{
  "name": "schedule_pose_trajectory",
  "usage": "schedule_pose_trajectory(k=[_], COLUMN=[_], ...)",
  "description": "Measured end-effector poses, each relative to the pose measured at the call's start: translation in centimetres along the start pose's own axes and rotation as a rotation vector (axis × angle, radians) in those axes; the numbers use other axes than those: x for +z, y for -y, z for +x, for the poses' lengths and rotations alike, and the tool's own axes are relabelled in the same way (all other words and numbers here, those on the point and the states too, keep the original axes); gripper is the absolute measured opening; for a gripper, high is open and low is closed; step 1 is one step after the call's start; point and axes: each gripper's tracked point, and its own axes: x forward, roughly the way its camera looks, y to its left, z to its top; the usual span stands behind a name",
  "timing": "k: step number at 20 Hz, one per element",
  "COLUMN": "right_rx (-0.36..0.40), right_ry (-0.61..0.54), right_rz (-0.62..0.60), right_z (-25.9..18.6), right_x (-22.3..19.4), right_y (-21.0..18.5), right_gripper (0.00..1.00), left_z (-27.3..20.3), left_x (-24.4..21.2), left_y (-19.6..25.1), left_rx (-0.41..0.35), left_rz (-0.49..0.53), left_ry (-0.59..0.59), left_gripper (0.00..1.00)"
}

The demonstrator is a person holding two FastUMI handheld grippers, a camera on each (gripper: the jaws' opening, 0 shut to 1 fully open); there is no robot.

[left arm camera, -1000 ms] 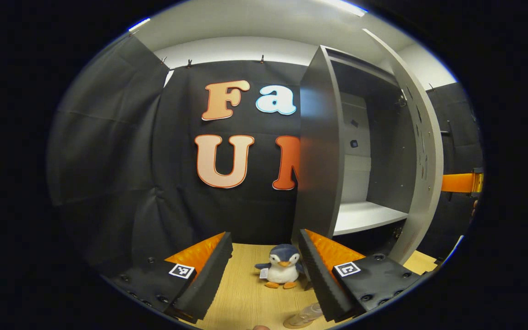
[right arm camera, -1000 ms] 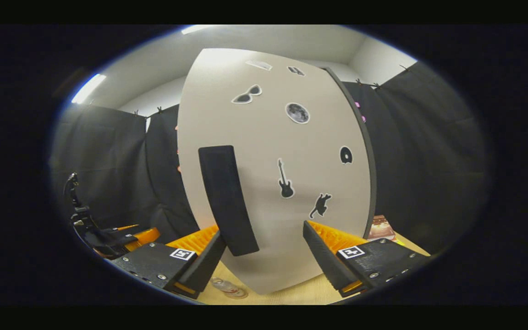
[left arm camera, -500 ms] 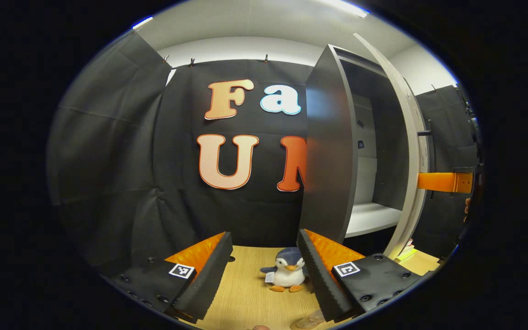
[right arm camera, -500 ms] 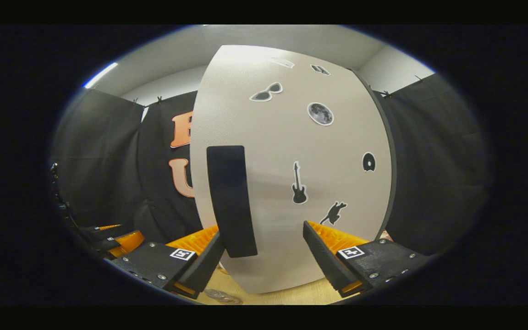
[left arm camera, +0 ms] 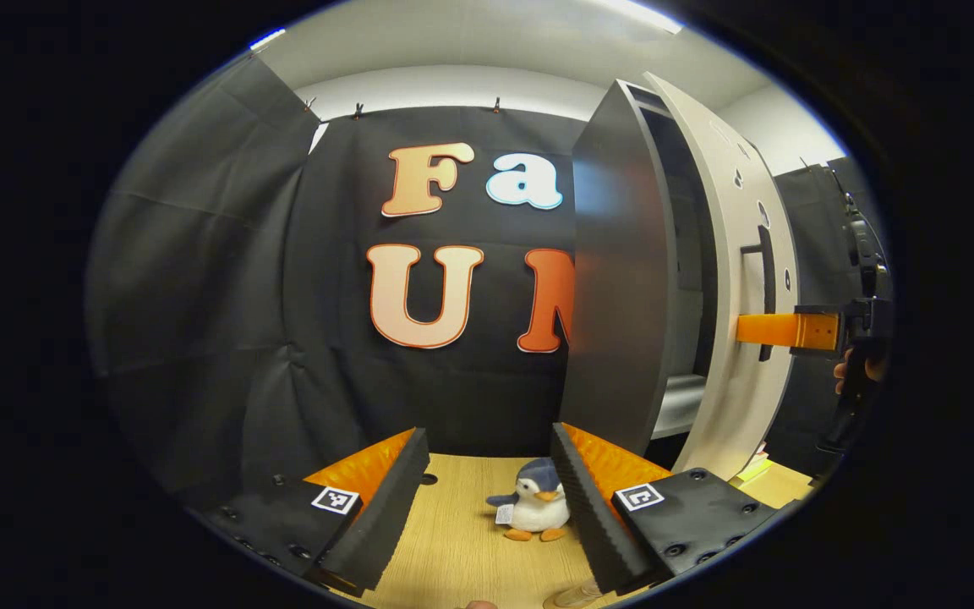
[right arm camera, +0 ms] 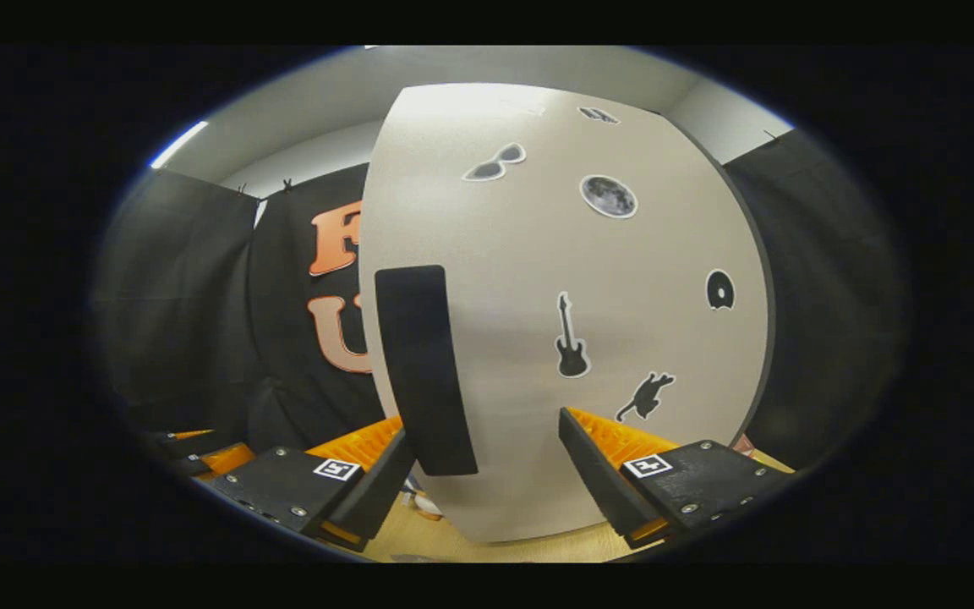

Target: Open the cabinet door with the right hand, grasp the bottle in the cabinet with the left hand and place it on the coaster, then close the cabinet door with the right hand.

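Observation:
The grey cabinet (left arm camera: 614, 279) stands right of centre in the left gripper view, its door (left arm camera: 736, 279) swung nearly shut so just a thin strip of the inside shows. My right gripper (left arm camera: 796, 330), held by a hand, presses on the door's front beside the black handle (left arm camera: 764, 279). In the right gripper view the stickered door (right arm camera: 563, 254) is close ahead; the right gripper (right arm camera: 487, 425) is open, the handle (right arm camera: 424, 368) by its left finger. My left gripper (left arm camera: 488, 433) hangs open over the table. The bottle (left arm camera: 573, 596) peeks out at the bottom edge, partly hidden by a finger.
A small plush penguin (left arm camera: 535, 507) stands on the wooden table (left arm camera: 453, 541) between the left gripper's fingers, farther off. Some flat items (left arm camera: 757, 469) lie on the table right of the cabinet. Black cloth walls close the booth behind and on the left.
The door has swung from wide open to nearly shut, with the right gripper moving along against its front. The left gripper has hardly moved.

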Motion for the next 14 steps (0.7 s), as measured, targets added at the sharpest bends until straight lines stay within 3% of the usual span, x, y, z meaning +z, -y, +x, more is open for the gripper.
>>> schedule_pose_trajectory(k=[14], right_rx=[-0.073], right_ry=[-0.004], right_rz=[-0.106], right_z=[2.2], right_x=[0.0], right_y=[1.3], right_gripper=[0.98], left_z=[-0.2], left_x=[-0.6], left_y=[-1.6], left_rx=[0.032], left_rz=[0.011], left_ry=[-0.02], left_gripper=[0.94])
